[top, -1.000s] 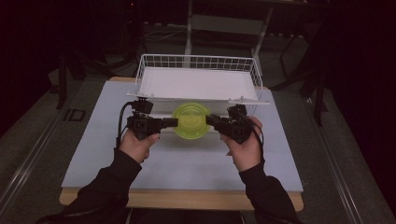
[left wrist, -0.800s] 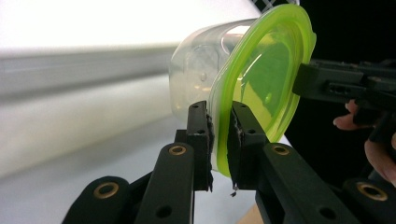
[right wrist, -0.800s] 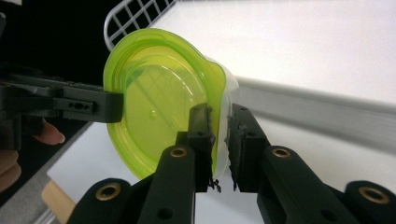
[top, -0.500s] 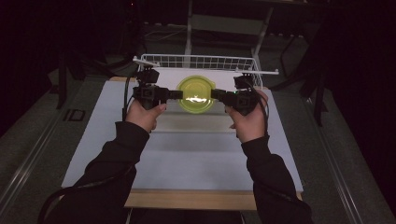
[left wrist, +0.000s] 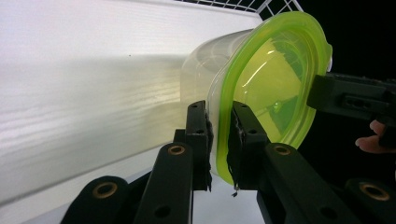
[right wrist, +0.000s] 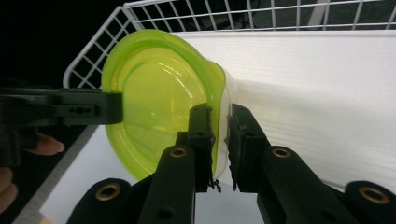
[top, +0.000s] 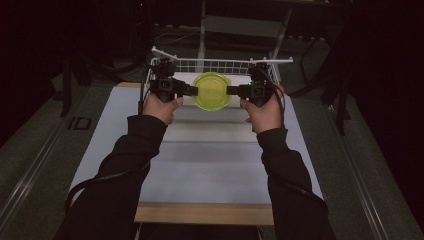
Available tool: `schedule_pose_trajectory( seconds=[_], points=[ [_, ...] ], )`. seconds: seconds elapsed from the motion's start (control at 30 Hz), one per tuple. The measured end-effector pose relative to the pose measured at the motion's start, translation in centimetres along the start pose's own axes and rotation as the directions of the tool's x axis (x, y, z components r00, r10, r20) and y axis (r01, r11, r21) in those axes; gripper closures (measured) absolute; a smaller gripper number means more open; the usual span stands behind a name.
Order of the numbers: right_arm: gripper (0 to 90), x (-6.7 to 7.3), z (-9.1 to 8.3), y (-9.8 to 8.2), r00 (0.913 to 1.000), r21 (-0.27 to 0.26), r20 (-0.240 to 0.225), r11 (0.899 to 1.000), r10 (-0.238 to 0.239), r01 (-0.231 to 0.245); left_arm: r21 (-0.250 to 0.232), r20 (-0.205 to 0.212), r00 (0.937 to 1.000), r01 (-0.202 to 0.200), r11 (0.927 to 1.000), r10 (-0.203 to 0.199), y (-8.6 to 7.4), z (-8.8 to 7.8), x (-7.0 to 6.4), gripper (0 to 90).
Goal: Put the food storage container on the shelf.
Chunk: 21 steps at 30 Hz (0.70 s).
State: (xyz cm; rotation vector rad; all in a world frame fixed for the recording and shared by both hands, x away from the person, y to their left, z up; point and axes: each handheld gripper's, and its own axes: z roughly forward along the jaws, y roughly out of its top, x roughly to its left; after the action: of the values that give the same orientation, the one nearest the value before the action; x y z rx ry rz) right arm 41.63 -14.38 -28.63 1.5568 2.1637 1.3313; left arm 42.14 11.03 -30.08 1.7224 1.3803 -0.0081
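Container carried between both grippers, over the far end of the table (top: 210, 170).

Left gripper (top: 194, 90) comes at it from the left; right gripper (top: 231, 90) from the right. Both narrowed down onto the rim of the green-lidded container (top: 212, 91), one at each side, directly opposite each other. In the left gripper view the fingers (left wrist: 198, 135) pinch the lid's edge with the clear tub body on the far side of them; in the right gripper view the right fingers (right wrist: 201, 135) do the same at the opposite edge. No gap visible at either grip.

Container hangs clear of the table, lifted. It is tipped: green lid faces back toward the person and slightly up, clear tub points away, toward the white wire basket (top: 280, 60) at the far edge. From above it overlaps the basket's near side; whether it is already above the basket's white floor or just short of it, I cannot tell.

Relation that counts: the basket lies straight ahead, beyond the container, centred between the two hands. Neither hand is nearer — both sit level, at the same reach. The line from grip to grip runs left-right, parallel to the basket's near wall.

Judgement: the likely move is forward and down into the basket, both hands together; uneven travel would twist the tub between the grips.
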Motion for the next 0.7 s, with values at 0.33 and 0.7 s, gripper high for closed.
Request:
schedule_pose_trajectory(
  seconds=[0.33, 0.7],
  points=[
    [80.2, -1.1, 0.7, 1.0, 0.9993, 0.044, -0.016, 0.998, 0.033, -0.033, 0.014, 0.018, 0.9996, 0.021, 0.9997, -0.022, 0.8, 0.9, 0.6, 76.6],
    [65.6, -1.8, 1.7, 2.5, 0.9951, 0.065, -0.053, 0.995, 0.084, -0.08, -0.007, 0.016, 0.9986, 0.05, 0.9987, -0.049, 2.0, 1.7, 1.2, 72.3]
  ],
)
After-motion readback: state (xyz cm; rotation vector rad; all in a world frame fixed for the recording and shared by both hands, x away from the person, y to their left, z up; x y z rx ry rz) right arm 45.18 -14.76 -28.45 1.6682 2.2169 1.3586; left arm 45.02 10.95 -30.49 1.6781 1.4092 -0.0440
